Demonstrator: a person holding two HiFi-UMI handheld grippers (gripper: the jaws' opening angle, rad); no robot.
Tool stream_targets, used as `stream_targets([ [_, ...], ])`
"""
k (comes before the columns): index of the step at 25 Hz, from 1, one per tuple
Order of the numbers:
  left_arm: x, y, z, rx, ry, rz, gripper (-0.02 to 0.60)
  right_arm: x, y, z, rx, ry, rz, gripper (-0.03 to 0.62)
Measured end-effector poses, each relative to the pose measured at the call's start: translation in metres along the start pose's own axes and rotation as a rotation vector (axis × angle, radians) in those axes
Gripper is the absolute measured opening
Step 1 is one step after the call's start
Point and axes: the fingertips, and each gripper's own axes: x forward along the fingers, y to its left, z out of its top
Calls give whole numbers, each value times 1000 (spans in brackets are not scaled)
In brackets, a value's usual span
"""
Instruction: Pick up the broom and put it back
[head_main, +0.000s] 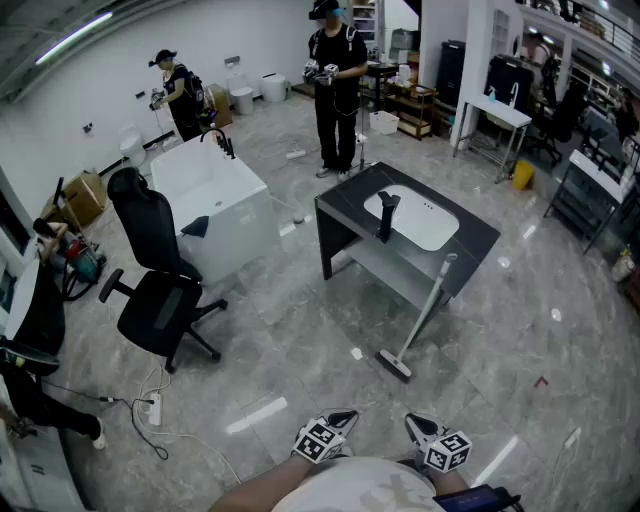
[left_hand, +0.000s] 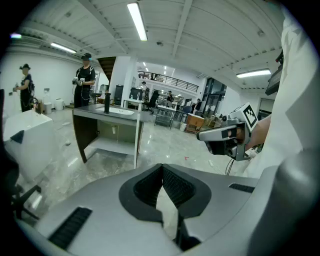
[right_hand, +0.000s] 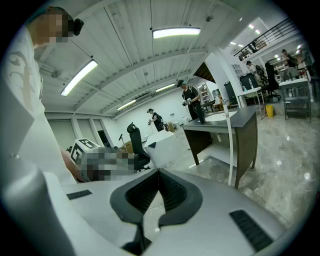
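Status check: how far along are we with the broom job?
Nothing looks done yet. The broom leans against the dark sink table, its head on the floor, some way ahead. In hand: nothing. The left claw and right claw are both shut and empty, close to the body. Left to do: approach, open a claw, grasp the handle, and put the broom back.

An open lab hall (polished floor (head_main: 300, 330)) with a freestanding bathtub (head_main: 215, 200), sink counter (head_main: 345, 205) and office chair (head_main: 160, 300).
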Motion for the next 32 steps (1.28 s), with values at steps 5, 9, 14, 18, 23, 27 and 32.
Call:
stream_targets([
  [5,-3,-1,10,11,-13,-23,12,3,-3,12,4,-6,-36,17],
  [9,-2,-3,9,19,-10,-50,12,-7,-8,12,9,-17,-94,17],
  [14,-6,-1,6,17,-12,-61,12,-12,-8,7,23,-21,-136,18],
  [18,-9,4,1,14,-15,-66,12,-9,-5,7,24,-31,-153,18],
  [23,-14,10,1,12,-18,-74,12,-4,2,13,20,-39,-162,18],
  [27,-20,9,2,-8,-24,-69,12,-13,8,11,25,-22,-174,18],
  [32,-28,14,7,-26,-54,-49,12,-9,4,20,7,-14,-174,18],
])
